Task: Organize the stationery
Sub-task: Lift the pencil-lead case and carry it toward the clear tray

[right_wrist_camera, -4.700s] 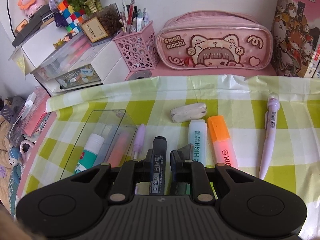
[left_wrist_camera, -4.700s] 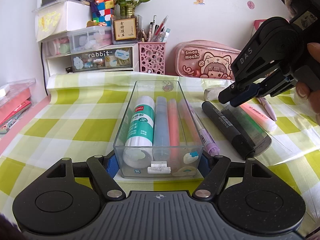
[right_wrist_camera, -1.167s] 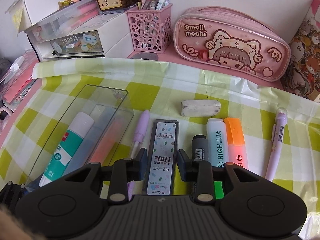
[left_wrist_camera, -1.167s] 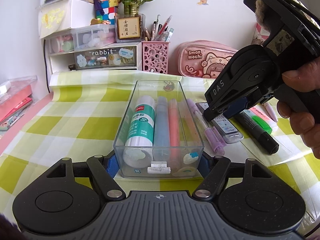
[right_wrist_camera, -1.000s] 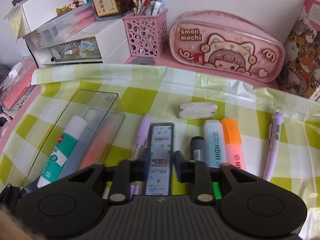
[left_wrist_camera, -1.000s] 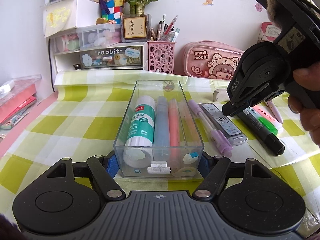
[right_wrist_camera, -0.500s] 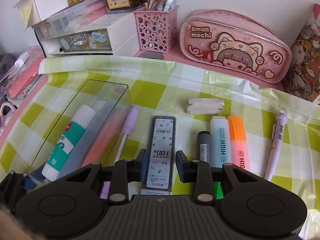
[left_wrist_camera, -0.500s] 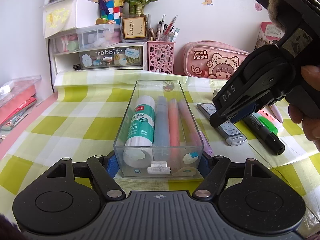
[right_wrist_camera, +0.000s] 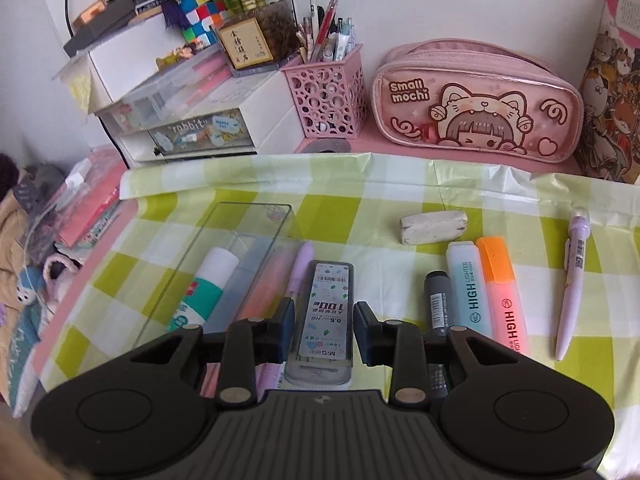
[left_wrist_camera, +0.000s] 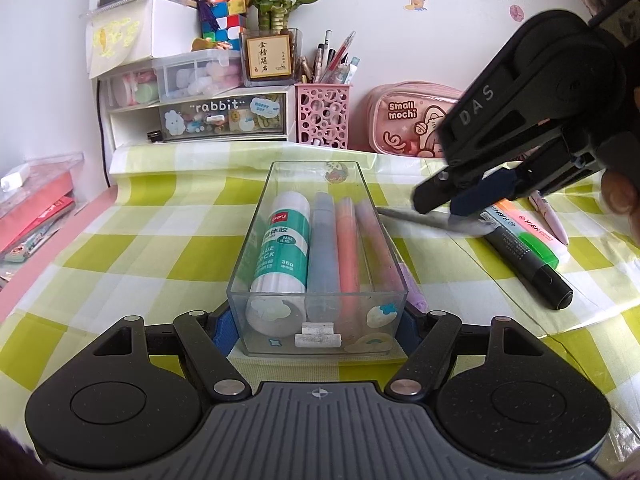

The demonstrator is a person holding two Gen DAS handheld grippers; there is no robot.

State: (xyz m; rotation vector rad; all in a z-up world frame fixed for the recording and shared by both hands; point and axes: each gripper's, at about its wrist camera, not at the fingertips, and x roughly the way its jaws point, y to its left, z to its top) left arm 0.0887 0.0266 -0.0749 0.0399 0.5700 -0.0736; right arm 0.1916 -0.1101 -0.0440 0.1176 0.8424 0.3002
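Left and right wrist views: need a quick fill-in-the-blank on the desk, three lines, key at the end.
1. The glue stick lies ___ the clear box that the left gripper clamps.
2. The right gripper is ___ on the lead refill case.
3. The eraser lies ___ the clear box, on the cloth.
Missing words: inside; shut; outside.

Lead case motion-blurred under gripper

Ahead of the right gripper bare tabletop lies open; tray left, marker right.
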